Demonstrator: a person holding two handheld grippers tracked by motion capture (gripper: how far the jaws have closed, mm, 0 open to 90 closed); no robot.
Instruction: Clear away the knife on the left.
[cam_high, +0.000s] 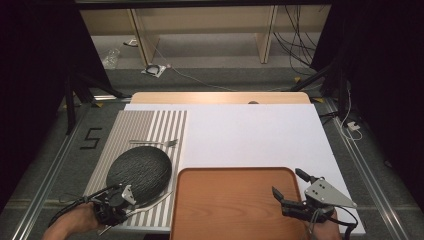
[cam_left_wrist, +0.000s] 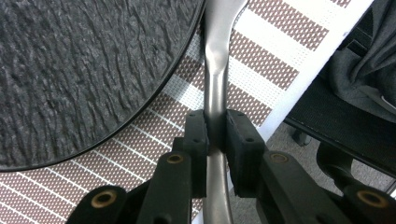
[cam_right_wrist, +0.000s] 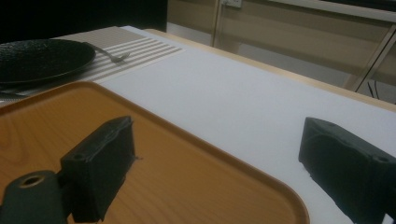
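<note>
Left hand-held gripper (cam_left_wrist: 215, 135) is clamping a metal utensil handle (cam_left_wrist: 215, 79) beside the black plate (cam_left_wrist: 79, 70); right hand-held gripper (cam_right_wrist: 219, 163) is hovering, jaws apart, over the tray (cam_right_wrist: 187, 186).

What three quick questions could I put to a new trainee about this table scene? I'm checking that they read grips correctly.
1. True or false: the left gripper is shut on a metal utensil handle.
2. Which thing lies beyond the black plate on the striped placemat?
3. The right gripper hovers: A) open above the wooden tray; B) shut on a cup.

Key: 1 true; 2 the fork; 3 A.
</note>
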